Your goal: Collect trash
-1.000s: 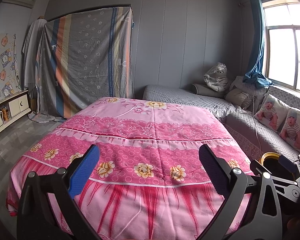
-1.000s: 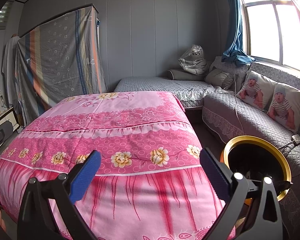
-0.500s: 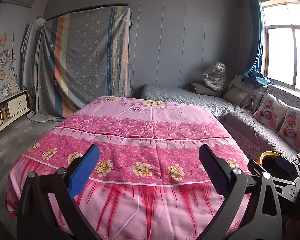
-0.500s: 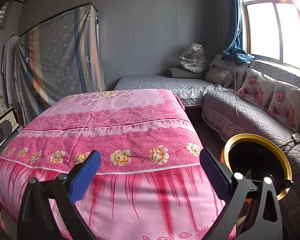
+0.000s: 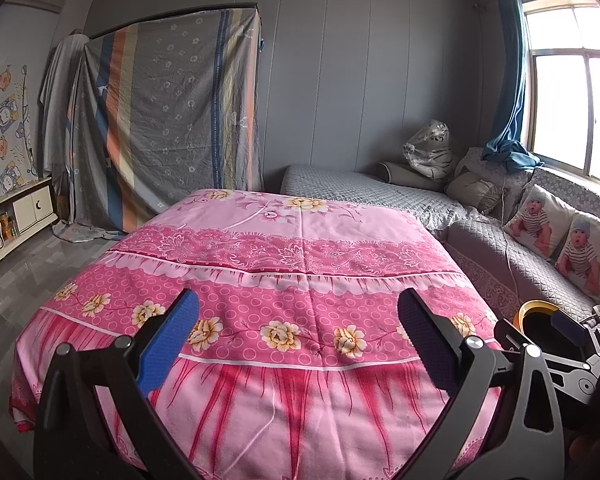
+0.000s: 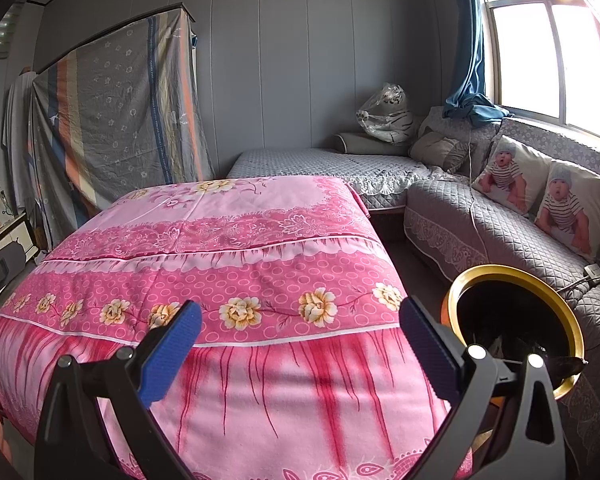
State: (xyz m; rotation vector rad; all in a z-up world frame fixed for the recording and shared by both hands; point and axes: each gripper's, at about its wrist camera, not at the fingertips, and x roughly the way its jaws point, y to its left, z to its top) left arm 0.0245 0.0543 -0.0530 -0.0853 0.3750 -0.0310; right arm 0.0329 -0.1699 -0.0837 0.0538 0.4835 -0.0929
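Left wrist view: grey-walled room; pink floral cloth [image 5: 284, 280] over tabletop, near edge draped down below left gripper [image 5: 296, 344]. Fingers [image 5: 168, 344] spread wide, nothing between. Grey tiled floor [image 5: 24, 280] open at left. Gold-rimmed bin [image 5: 538, 312] at right, mostly hidden behind right gripper [image 5: 556, 332].

Right wrist view: right gripper [image 6: 300, 344] fingers [image 6: 170, 352] spread, empty, over cloth [image 6: 228, 264] front edge. Bin [image 6: 516, 316] just right, between tabletop and grey sofa [image 6: 512, 240]; black interior, contents unclear. Narrow gap [image 6: 404, 256] beside sofa. No trash discernible.
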